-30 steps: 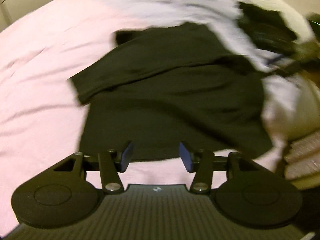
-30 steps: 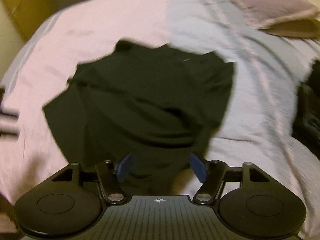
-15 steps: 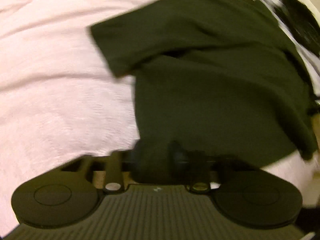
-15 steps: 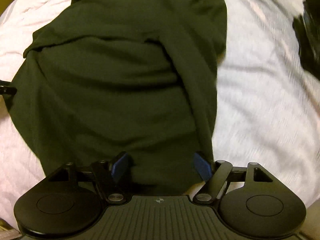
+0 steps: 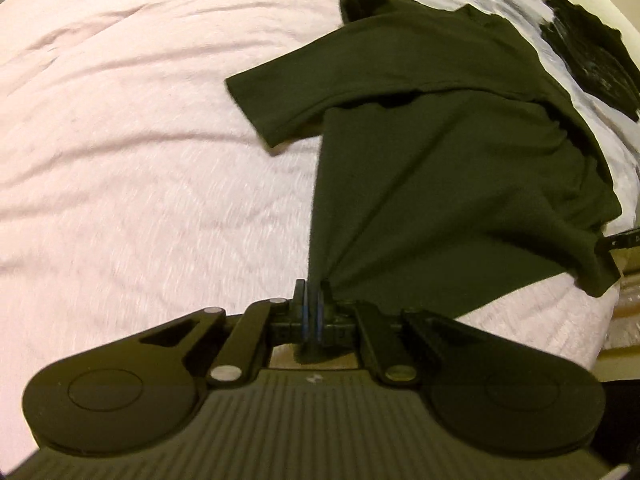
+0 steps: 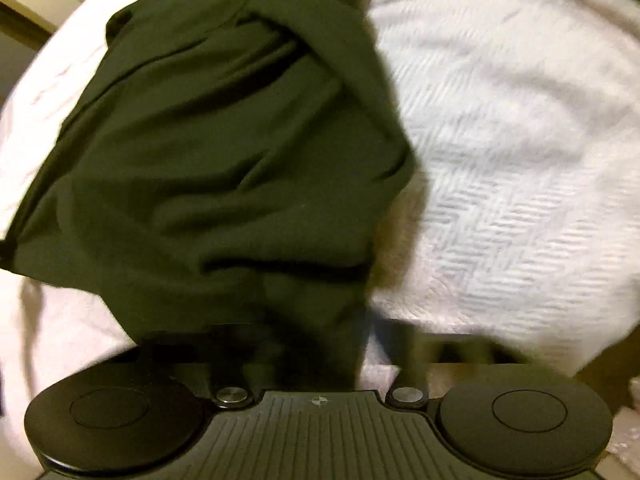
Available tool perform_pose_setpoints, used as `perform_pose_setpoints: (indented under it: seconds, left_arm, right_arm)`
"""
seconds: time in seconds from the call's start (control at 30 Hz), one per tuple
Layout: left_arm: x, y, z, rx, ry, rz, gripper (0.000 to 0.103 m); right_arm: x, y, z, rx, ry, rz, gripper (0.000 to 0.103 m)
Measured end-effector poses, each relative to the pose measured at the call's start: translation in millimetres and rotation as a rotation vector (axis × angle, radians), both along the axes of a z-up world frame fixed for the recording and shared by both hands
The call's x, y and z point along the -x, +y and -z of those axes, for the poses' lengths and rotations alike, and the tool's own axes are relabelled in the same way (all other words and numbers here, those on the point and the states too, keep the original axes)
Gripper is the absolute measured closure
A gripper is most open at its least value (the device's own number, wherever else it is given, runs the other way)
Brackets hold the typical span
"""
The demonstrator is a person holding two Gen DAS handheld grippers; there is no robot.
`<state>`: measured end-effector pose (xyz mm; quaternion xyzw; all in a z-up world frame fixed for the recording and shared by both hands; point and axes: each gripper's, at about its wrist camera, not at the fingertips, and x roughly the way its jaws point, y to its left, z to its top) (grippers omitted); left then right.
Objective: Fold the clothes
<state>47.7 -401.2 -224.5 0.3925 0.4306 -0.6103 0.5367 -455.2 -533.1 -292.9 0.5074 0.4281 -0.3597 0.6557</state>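
Note:
A dark green T-shirt (image 5: 440, 184) lies on the pale pink bedspread (image 5: 140, 160), one short sleeve stretched out to the left. My left gripper (image 5: 312, 316) is shut on the shirt's near hem corner, and the cloth fans up from the blue pads. In the right wrist view the same shirt (image 6: 224, 152) lies bunched and creased. My right gripper (image 6: 320, 344) is at the shirt's near edge. Its fingers are blurred and partly covered by cloth, so their state is unclear.
A second black garment (image 5: 592, 48) lies at the far right of the bed. The bed's right edge (image 5: 616, 312) drops off near the shirt's hem. White herringbone bedspread (image 6: 520, 160) spreads to the right of the shirt.
Both grippers moved in to the shirt's near hem. The left one closed from open onto the hem corner. The right one's fingers, open before, are now blurred in the cloth.

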Motion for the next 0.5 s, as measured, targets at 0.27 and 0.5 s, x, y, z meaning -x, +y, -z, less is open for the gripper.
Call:
perform_pose_setpoints:
  seconds: [0.27, 0.5]
  left_arm:
    - [39, 66, -73, 0.013, -0.008, -0.039, 0.101]
    - [119, 127, -32, -0.131, 0.088, -0.071, 0.101]
  right_arm:
    - [61, -33, -109, 0.066, 0.023, -0.250, 0.099]
    - [108, -12, -99, 0.002, 0.188, -0.294, 0.098]
